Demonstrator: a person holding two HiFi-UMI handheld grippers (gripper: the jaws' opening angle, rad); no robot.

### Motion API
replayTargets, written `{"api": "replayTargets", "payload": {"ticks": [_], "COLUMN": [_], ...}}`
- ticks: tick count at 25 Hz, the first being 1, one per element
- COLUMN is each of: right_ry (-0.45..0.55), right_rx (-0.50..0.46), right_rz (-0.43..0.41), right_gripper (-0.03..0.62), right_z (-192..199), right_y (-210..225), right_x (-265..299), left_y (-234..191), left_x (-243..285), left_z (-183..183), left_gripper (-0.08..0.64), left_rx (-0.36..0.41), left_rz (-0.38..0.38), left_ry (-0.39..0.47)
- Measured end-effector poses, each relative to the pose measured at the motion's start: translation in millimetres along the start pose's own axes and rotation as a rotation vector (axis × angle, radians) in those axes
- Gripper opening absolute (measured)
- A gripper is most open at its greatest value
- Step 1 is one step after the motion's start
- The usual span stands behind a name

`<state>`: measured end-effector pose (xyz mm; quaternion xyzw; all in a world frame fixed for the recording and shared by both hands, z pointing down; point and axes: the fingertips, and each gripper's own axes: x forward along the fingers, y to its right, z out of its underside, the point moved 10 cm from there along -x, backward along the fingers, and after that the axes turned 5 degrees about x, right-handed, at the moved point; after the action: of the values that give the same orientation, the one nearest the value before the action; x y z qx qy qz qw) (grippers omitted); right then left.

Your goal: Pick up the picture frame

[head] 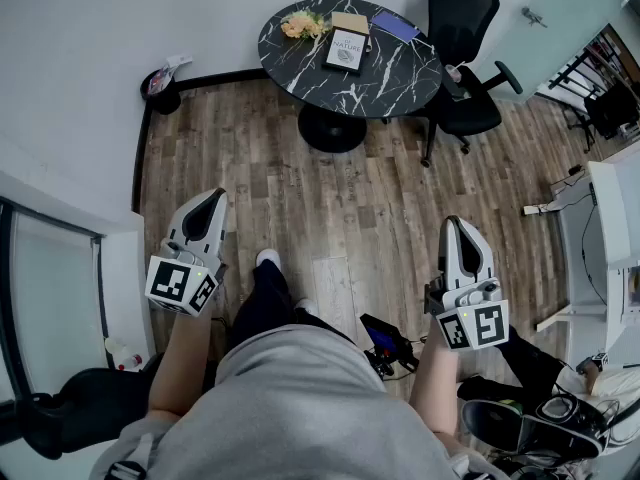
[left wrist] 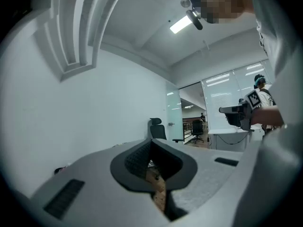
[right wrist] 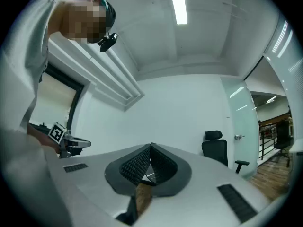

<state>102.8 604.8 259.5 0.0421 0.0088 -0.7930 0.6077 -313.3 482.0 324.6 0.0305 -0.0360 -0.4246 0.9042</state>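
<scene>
The picture frame [head: 347,50], white with a dark border, lies on the round black marble table [head: 400,73] at the far end of the wooden floor. A person holds both grippers level at waist height, well short of the table. My left gripper [head: 212,198] is shut with nothing in it; in the left gripper view its jaws [left wrist: 151,142] meet at the tip. My right gripper [head: 456,224] is also shut and empty, with the jaws [right wrist: 150,146] pressed together. The frame does not appear in either gripper view.
Yellow flowers [head: 303,25], a brown book [head: 350,22] and a blue notebook [head: 396,26] share the table. A black office chair [head: 462,28] stands at its right. A white desk [head: 610,228] lines the right side; a small black bin [head: 160,88] sits by the left wall.
</scene>
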Motion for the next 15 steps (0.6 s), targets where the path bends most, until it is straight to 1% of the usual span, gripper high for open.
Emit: {"api": "replayTargets", "payload": {"ticks": [15], "right_ry": [0.001], "right_rx": [0.022], "right_rz": [0.005], "right_gripper": [0.025], "right_z": [3.0], "right_y": [6.2], "right_x": [-1.3], "left_y": [5.0], "left_x": [15.5], "left_z": [-2.4], "left_gripper": [0.006], "left_rx": [0.019], "left_rz": [0.024], "left_ry": [0.0]}}
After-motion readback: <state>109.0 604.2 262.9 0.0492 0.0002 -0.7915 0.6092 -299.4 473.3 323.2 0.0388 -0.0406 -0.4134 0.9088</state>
